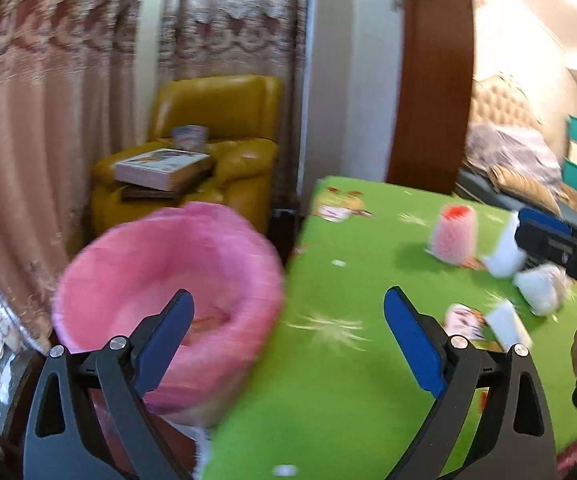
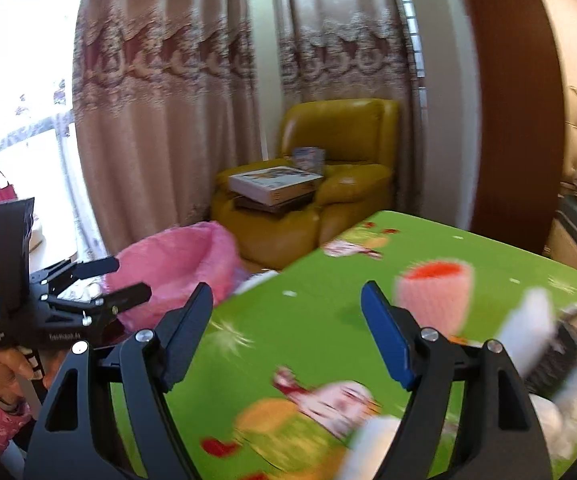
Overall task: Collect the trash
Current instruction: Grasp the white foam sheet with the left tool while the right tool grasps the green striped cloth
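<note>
Green tabletop (image 1: 348, 380), pink bin (image 1: 160, 280) beside it. My left hand-held gripper (image 1: 288, 340) and right hand-held gripper (image 2: 286, 332) both spread, empty. White scraps (image 1: 540, 288), probably tissue.

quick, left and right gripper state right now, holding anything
left gripper: open, nothing between its fingers, over the pink bin and table edge
right gripper: open, holding nothing, over the green table
</note>
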The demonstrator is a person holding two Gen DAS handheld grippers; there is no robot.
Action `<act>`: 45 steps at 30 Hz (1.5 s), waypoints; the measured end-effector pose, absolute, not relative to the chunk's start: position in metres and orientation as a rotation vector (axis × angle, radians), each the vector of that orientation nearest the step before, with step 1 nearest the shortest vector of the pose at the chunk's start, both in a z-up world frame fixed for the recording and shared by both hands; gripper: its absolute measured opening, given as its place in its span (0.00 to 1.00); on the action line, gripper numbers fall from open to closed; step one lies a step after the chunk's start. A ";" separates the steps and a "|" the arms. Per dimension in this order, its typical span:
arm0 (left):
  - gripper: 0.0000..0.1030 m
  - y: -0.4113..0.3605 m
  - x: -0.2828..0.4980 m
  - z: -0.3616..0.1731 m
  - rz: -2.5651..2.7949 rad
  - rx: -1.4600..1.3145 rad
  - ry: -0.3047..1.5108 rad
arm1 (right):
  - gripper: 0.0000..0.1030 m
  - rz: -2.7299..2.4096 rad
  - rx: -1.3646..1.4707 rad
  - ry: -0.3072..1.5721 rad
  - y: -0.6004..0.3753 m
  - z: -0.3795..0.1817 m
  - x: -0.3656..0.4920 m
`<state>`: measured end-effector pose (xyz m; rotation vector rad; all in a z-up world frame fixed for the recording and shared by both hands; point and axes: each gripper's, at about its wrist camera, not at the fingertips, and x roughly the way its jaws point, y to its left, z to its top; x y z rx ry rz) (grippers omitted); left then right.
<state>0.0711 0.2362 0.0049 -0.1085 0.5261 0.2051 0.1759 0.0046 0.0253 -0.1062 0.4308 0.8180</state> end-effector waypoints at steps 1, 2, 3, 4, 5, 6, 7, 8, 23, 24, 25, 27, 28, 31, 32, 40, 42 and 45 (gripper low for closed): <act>0.87 0.228 0.075 0.002 0.194 -0.105 0.534 | 0.72 0.800 -0.106 0.428 -0.007 0.025 0.176; 0.87 0.218 0.080 0.000 0.178 -0.103 0.546 | 0.72 0.786 -0.107 0.426 -0.015 0.024 0.176; 0.87 0.209 0.084 -0.003 0.161 -0.106 0.556 | 0.72 0.764 -0.107 0.422 -0.026 0.023 0.175; 0.87 0.203 0.086 -0.006 0.149 -0.109 0.565 | 0.72 0.749 -0.106 0.420 -0.034 0.023 0.175; 0.87 0.194 0.090 -0.008 0.135 -0.113 0.576 | 0.72 0.729 -0.101 0.420 -0.047 0.020 0.173; 0.87 0.185 0.092 -0.011 0.123 -0.117 0.586 | 0.72 0.713 -0.097 0.423 -0.057 0.018 0.172; 0.87 0.179 0.094 -0.013 0.114 -0.122 0.593 | 0.72 0.685 -0.094 0.431 -0.068 0.014 0.171; 0.87 0.171 0.095 -0.015 0.098 -0.132 0.600 | 0.72 0.656 -0.093 0.439 -0.078 0.012 0.169; 0.87 0.062 0.125 -0.041 -0.042 -0.172 0.701 | 0.77 0.276 -0.006 0.527 -0.228 -0.023 0.162; 0.87 0.057 0.129 -0.042 -0.043 -0.170 0.708 | 0.77 0.277 0.017 0.529 -0.233 -0.023 0.163; 0.87 0.051 0.134 -0.044 -0.039 -0.171 0.719 | 0.77 0.278 0.036 0.524 -0.238 -0.024 0.162; 0.87 0.044 0.144 -0.047 -0.035 -0.180 0.739 | 0.77 0.276 0.056 0.515 -0.242 -0.023 0.162; 0.87 0.042 0.147 -0.048 -0.035 -0.185 0.745 | 0.77 0.273 0.061 0.516 -0.241 -0.022 0.163; 0.87 0.034 0.156 -0.051 -0.027 -0.176 0.754 | 0.77 0.233 0.067 0.520 -0.241 -0.022 0.165; 0.87 0.031 0.159 -0.051 -0.022 -0.168 0.755 | 0.77 0.220 0.066 0.527 -0.242 -0.023 0.166; 0.85 0.034 0.182 -0.061 0.000 -0.190 0.816 | 0.77 0.160 0.128 0.582 -0.254 -0.030 0.176; 0.82 0.033 0.183 -0.062 -0.004 -0.191 0.821 | 0.77 0.151 0.142 0.588 -0.256 -0.031 0.178; 0.77 0.030 0.184 -0.063 -0.010 -0.171 0.823 | 0.77 0.140 0.150 0.596 -0.257 -0.032 0.179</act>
